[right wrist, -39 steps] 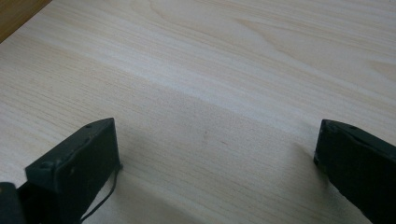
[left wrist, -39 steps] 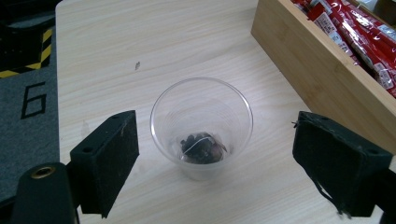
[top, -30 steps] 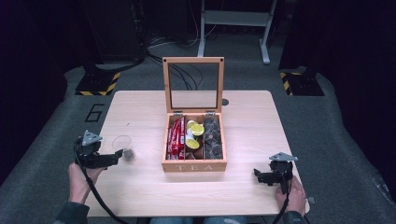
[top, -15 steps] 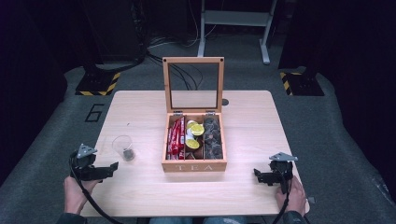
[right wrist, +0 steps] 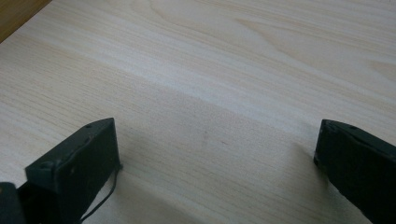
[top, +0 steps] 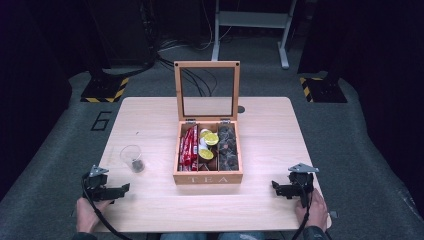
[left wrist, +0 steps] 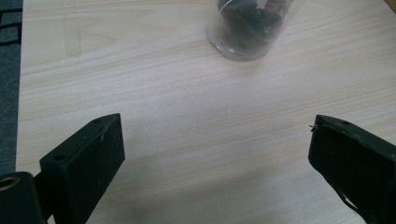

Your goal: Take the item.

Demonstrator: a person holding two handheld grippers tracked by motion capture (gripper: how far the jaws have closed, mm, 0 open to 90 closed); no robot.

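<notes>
While your left tool (top: 119,189) sits low over the near left corner of the surface (top: 260,210), its jaws stand wide apart with bare wood between them; they have just been opening a little further and nothing lies in the gap. Your left hand (top: 89,214) grips it from the near edge, and the cable trails back toward you. Just ahead of that tool, slightly to its right in the high view, stands the small clear glass (top: 132,158), upright, with a dark clump of something in its bottom. From the left gripper view you see the glass (left wrist: 247,28) at the top of the frame, beyond the jaws and apart from them, not touched.

Your right tool (top: 279,188) rests near the opposite near corner, held by your right hand (top: 312,212). Its jaws are also spread wide, and the right gripper view shows plain wood grain between them.

Between your two hands, toward the middle of the surface, stands the wooden tea box (top: 207,176) with its glass-paned lid (top: 207,91) tilted up and open. Inside you have three compartments: red sachets (top: 188,146) on the left, yellow-topped pods (top: 207,145) in the middle, dark pieces (top: 227,147) on the right. Both tools are well apart from the box.
</notes>
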